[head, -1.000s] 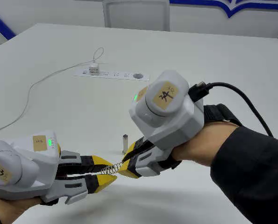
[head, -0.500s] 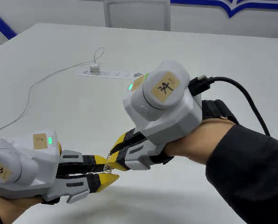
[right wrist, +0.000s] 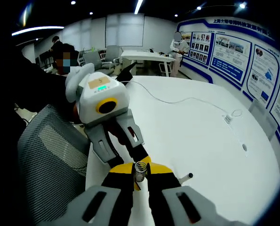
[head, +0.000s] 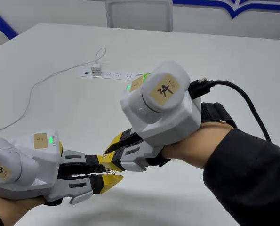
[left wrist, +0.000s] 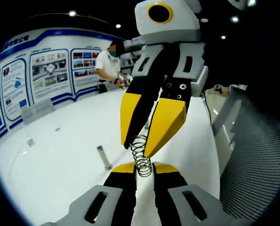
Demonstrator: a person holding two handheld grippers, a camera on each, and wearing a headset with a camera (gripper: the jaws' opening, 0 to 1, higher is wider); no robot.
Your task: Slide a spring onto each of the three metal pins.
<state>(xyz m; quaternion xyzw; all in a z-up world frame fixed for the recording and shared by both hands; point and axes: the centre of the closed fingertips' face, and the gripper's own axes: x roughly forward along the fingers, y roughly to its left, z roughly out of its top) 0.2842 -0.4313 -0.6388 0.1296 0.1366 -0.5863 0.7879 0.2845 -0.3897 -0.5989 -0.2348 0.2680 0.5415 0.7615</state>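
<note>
A small steel spring [left wrist: 140,155] stands between the tips of my left gripper [left wrist: 143,168], whose jaws are shut on its lower end. My right gripper [left wrist: 139,141] comes in from above, its yellow fingers [left wrist: 165,120] pinched on the spring's top. From the right gripper view the spring [right wrist: 140,171] shows end-on between that gripper's [right wrist: 140,170] own tips, facing the left gripper [right wrist: 123,146]. In the head view the left gripper [head: 112,175] and right gripper [head: 107,159] meet tip to tip low at the left. One metal pin [left wrist: 103,157] stands upright on the white table [head: 215,70], also seen as the pin [right wrist: 185,179].
A white power strip [head: 112,74] with a plug [head: 95,70] and a trailing cable [head: 41,84] lies on the far left of the table. A chair [head: 137,14] stands behind the table. A mesh chair back [left wrist: 252,155] is close by. People stand in the background.
My right gripper has moved left and down until its tips meet the left gripper's. The stretched spring between them has closed up. The pin is now hidden in the head view.
</note>
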